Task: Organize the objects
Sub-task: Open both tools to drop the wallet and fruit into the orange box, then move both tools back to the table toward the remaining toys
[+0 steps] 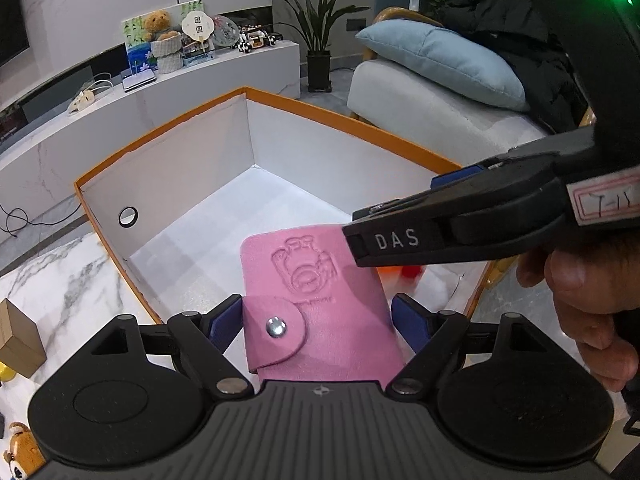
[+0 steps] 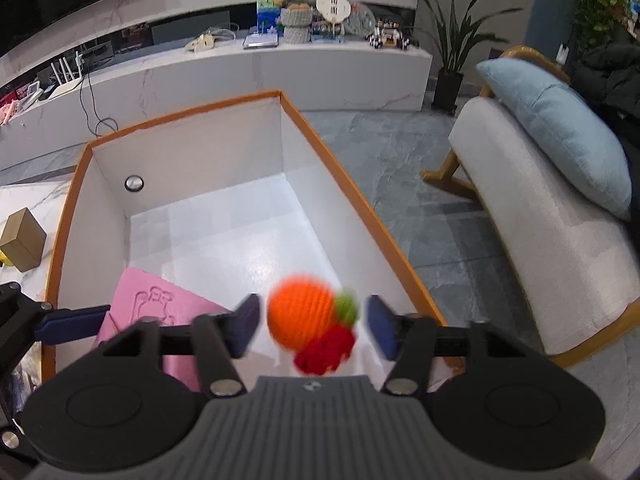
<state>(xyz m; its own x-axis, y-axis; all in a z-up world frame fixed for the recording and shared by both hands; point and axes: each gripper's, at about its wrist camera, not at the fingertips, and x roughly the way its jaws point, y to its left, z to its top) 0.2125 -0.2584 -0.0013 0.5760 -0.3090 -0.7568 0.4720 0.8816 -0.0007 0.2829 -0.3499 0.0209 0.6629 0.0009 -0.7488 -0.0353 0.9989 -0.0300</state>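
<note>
Marble table [image 1: 60, 280]: one box [image 1: 168, 128], one pink wallet [image 1: 320, 300].

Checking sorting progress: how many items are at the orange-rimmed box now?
2: pink wallet between the left tongs, and a blurred orange knitted toy between the right tongs. Others may be hidden.

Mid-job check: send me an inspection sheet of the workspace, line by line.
Surface: white marble table.
Job's things: pink wallet over the orange-rimmed box; orange knitted toy, blurred.
Clutter: brown carton beside the box.
Grippers: left tool grips the wallet; right tool open, pads clear of the toy.
Cables: dark lead on the floor.
Surroundings: armchair, blue cushion, potted plant.
</note>
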